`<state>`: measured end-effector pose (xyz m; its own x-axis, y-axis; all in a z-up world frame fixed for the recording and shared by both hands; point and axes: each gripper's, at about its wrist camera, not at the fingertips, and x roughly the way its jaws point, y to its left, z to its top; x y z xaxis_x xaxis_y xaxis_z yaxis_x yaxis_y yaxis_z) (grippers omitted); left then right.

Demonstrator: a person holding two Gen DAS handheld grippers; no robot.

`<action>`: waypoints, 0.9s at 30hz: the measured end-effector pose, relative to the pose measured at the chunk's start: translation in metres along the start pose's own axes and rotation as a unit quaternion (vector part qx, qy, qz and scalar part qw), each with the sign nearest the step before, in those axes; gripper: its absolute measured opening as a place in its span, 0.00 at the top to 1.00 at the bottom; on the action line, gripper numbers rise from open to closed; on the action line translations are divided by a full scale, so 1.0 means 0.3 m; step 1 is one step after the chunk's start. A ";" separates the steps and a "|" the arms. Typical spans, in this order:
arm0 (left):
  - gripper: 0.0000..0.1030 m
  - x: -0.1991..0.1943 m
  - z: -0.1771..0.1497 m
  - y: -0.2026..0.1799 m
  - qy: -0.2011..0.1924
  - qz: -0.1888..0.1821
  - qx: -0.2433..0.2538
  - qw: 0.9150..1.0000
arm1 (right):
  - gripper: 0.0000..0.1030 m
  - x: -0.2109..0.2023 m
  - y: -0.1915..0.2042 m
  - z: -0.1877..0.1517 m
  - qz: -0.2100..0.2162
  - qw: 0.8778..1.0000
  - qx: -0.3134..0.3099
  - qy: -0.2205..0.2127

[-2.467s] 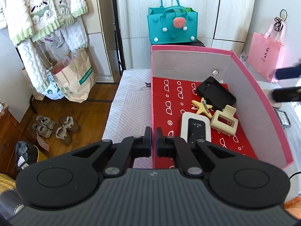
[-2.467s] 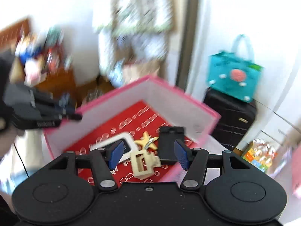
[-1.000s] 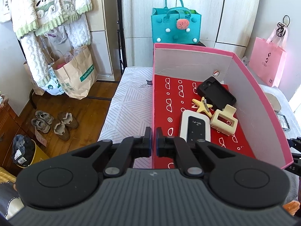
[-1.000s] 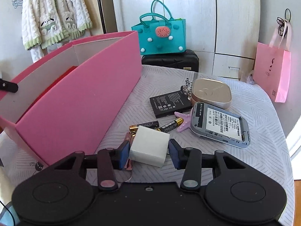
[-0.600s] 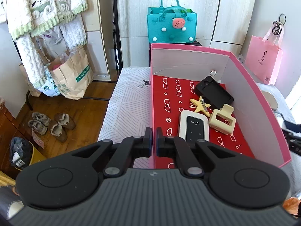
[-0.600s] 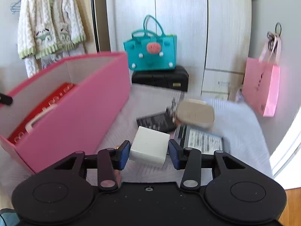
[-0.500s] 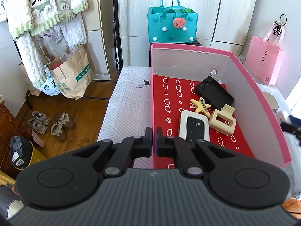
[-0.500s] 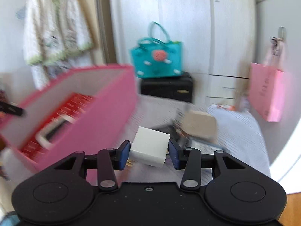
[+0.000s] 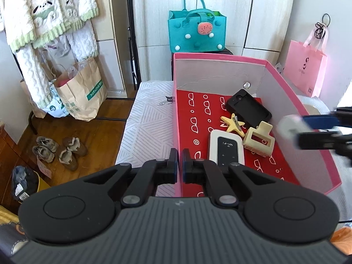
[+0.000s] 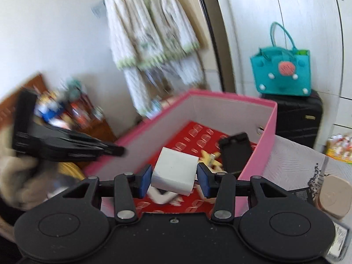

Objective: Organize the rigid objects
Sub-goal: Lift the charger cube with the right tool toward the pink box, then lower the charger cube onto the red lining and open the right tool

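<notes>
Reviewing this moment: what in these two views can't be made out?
- White block in the right gripper: a motion-blurred smear in the left wrist view.
- Wi-Fi router: mostly hidden behind the block in the right wrist view.
- Left gripper: blurred there.

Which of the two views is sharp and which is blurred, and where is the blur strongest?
Left wrist view: sharp, except the right gripper with its white block, smeared at the right edge. Right wrist view: room and pink box blurred, strongest at left; block and blue pads stay crisp.
</notes>
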<state>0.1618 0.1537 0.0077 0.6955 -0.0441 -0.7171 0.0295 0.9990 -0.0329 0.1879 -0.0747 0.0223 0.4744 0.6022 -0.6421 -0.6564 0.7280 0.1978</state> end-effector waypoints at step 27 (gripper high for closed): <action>0.97 -0.004 -0.004 -0.002 -0.005 -0.011 0.008 1.000 | 0.57 0.266 0.059 0.069 -0.027 0.968 -0.100 0.228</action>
<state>0.1601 0.1533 0.0078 0.7017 -0.0662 -0.7094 0.0569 0.9977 -0.0368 0.2263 -0.0070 -0.0102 0.2334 0.3248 -0.9165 -0.7598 0.6491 0.0365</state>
